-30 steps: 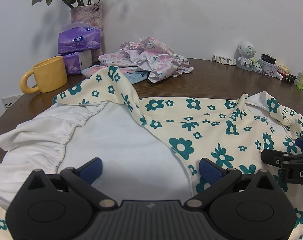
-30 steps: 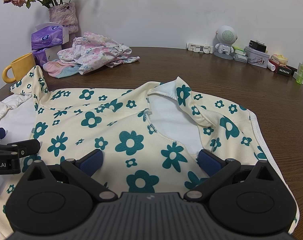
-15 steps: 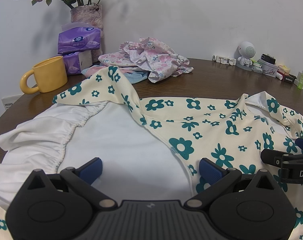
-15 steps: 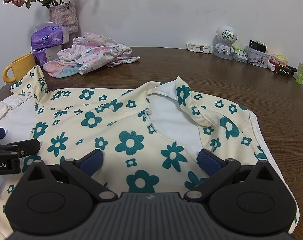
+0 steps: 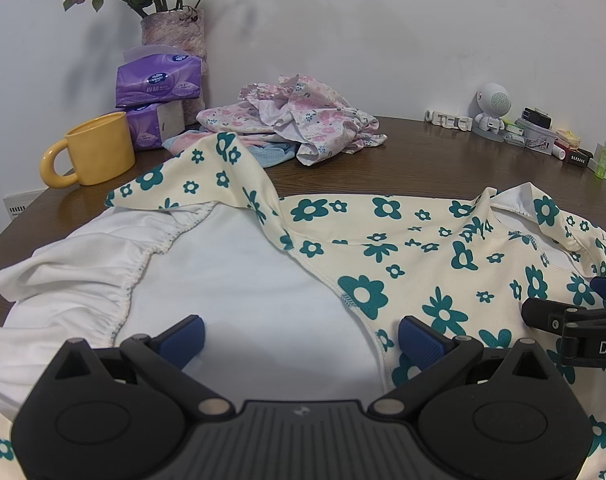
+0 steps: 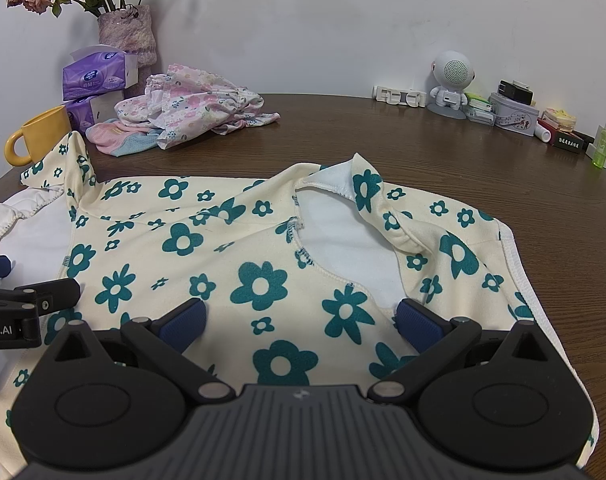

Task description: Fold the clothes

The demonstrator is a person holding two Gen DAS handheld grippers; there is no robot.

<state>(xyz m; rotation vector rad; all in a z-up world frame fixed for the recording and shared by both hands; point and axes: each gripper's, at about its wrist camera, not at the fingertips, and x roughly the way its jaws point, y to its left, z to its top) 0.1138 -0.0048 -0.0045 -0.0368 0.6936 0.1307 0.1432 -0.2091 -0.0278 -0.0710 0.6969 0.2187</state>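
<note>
Your left gripper (image 5: 301, 338) and right gripper (image 6: 301, 320) hover side by side over the near edge of the cream garment with teal flowers (image 6: 191, 240), both with jaws spread wide and holding nothing. The garment lies spread across the near part of the brown table (image 6: 423, 152), its white lining (image 5: 239, 292) showing at left. Far left sit a yellow mug (image 5: 97, 150) and a heap of pink floral clothes (image 5: 299, 120).
</note>
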